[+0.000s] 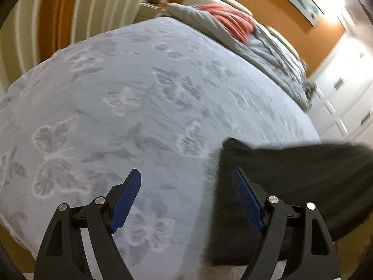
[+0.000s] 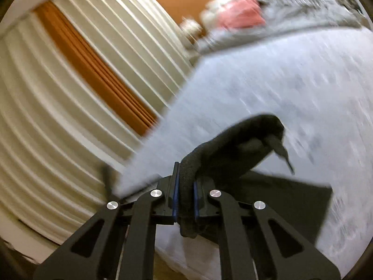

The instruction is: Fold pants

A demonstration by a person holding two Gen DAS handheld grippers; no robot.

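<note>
Dark grey-black pants [image 1: 291, 182] lie on a pale blue floral bedspread [image 1: 139, 98] at the lower right of the left wrist view. My left gripper [image 1: 186, 177] is open and empty, its right finger [image 1: 247, 200] over the pants' left edge. In the right wrist view my right gripper [image 2: 185, 186] is shut on a bunched fold of the pants [image 2: 233, 149], lifted above the bedspread [image 2: 291, 88]. A drawstring [image 2: 283, 154] dangles from the lifted part. The rest of the pants [image 2: 291, 205] lies flat below.
A crumpled grey duvet with a pink cloth [image 1: 233, 21] lies at the head of the bed. White drawers [image 1: 345, 98] stand to the right. Cream and orange curtains [image 2: 81, 81] hang beside the bed. The near bed edge is close below both grippers.
</note>
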